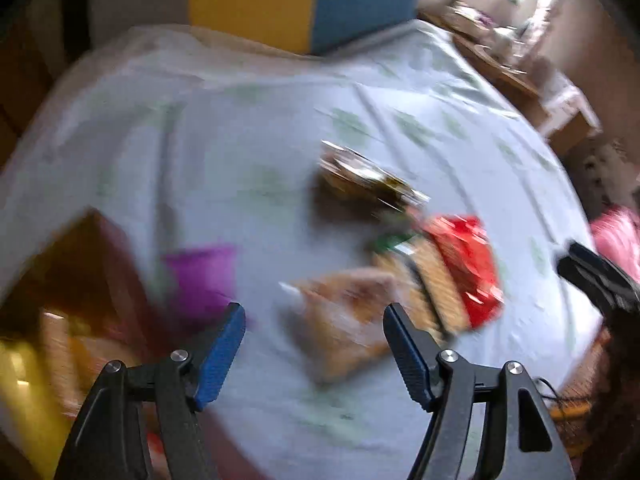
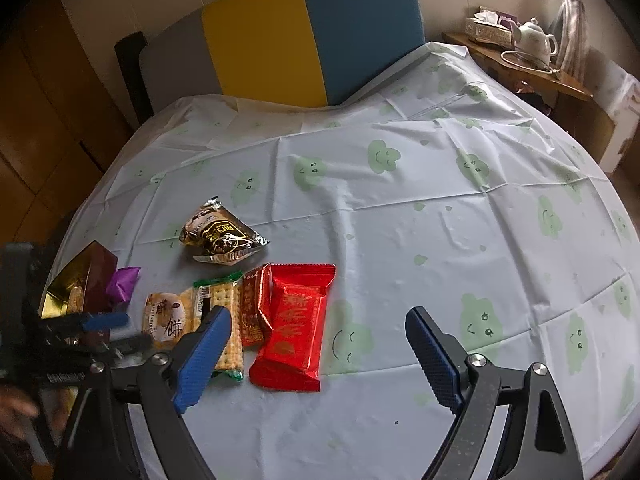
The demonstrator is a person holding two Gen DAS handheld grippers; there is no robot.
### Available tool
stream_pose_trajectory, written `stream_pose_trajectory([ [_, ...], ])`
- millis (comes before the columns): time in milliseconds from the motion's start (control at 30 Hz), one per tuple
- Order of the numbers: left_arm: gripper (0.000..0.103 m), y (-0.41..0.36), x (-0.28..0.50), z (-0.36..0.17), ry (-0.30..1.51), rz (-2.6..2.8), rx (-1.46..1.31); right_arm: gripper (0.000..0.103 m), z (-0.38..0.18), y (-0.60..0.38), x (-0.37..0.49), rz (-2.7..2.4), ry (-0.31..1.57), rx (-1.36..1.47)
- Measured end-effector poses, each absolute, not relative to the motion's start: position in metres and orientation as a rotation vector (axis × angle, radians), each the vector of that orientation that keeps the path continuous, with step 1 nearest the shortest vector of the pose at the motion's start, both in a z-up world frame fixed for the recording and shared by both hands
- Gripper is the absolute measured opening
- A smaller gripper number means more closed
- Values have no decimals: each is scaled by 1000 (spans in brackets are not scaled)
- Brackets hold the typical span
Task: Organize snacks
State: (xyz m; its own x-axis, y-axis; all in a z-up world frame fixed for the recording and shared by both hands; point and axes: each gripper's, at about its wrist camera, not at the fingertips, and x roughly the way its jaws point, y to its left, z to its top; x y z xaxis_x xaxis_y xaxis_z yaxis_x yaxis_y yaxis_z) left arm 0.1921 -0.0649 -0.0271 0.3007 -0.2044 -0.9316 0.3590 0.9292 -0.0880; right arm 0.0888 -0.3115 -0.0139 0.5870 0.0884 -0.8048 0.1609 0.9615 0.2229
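Note:
Several snack packs lie on the table: a large red pack [image 2: 294,330], a smaller red pack [image 2: 254,304], a cracker pack [image 2: 222,320], a round pastry pack [image 2: 164,318], a brown-gold pack [image 2: 218,234] and a purple candy [image 2: 122,282]. A dark red box with a gold inside [image 2: 80,282] stands at the left edge. My right gripper [image 2: 320,360] is open and empty above the large red pack. My left gripper [image 1: 314,350] is open and empty over the pastry pack [image 1: 344,320]; it also shows in the right wrist view [image 2: 116,332]. The left wrist view is blurred.
The round table has a pale cloth with green cloud faces [image 2: 400,220]. A yellow and blue chair back [image 2: 312,36] stands behind it. A side table with a teapot [image 2: 536,38] is at the far right. The box also shows in the left wrist view [image 1: 76,280].

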Motion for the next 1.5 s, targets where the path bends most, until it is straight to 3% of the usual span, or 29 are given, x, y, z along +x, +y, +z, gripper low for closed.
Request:
stream_pose_trajectory([
  [467,67,-50,257,-66,1381,-230,321,89,-14,-307,89,-33,949,274],
  [567,55,-55,259,-83,1415,-233,335,89,-14,-307,89,-30,953,273],
  [600,45,-56,259,-87,1419,-234,341,89,-14,-306,89,-29,953,271],
  [700,38,-64,251,-90,1362,-275,348,89,-15,-306,90,-30,953,273],
  [1067,38,-66,146,-38,1035,-375,252,89,-11,-322,86,-71,914,336],
  [1367,38,-93,51,-60,972,-461,243,89,-20,-336,86,-99,932,414],
  [1433,38,-94,38,-68,969,-462,256,87,-23,-341,86,-114,934,441],
  [1500,38,-94,35,-80,995,-465,243,77,-27,-345,87,-121,945,460],
])
